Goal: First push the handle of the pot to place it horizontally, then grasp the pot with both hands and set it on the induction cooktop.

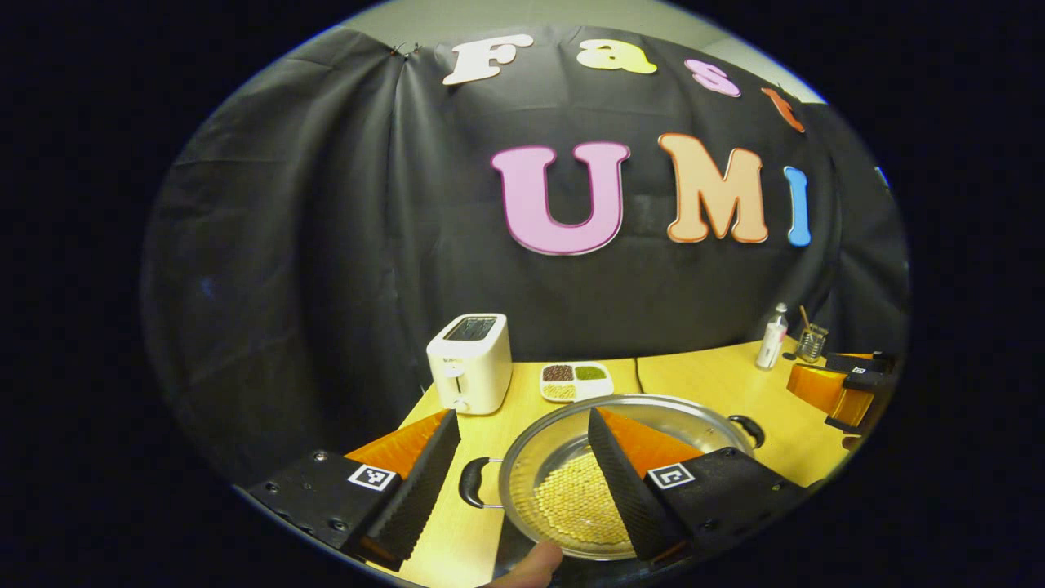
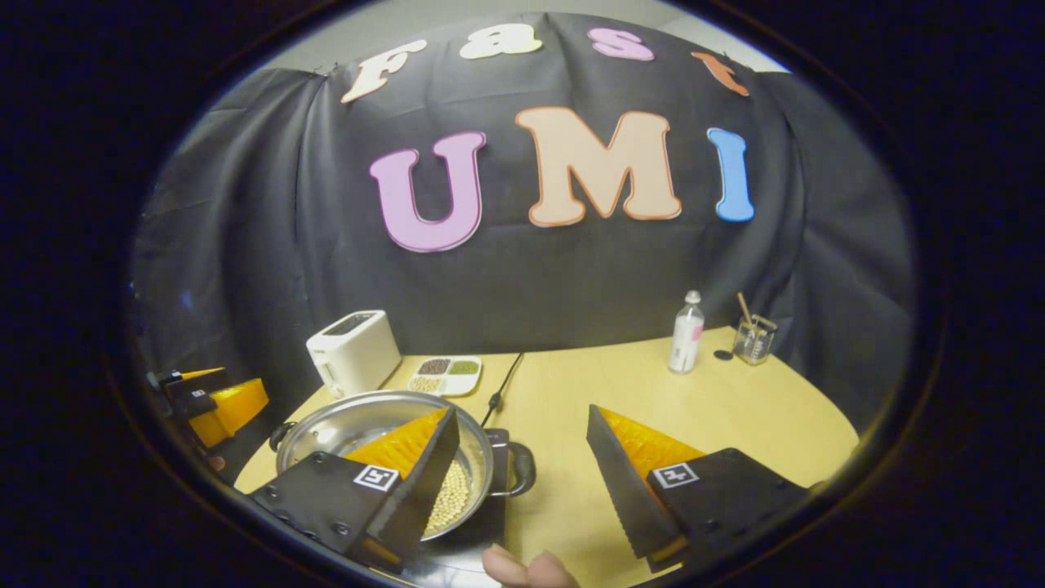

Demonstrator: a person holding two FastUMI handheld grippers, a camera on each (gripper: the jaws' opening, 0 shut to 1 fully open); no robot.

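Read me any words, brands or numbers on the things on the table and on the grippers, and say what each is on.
No text can be read on these things.
Toaster: any marking is too blurred to read.
Bottle: label too small to read.
Left gripper and right gripper: a square black-and-white marker on each finger, a pattern, not words.
Pot: no lettering visible.

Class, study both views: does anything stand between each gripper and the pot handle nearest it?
Nothing visible does. The left gripper has open fingers flanking the left handle of the pot; the right gripper likewise flanks the right handle. The toaster stands farther back.
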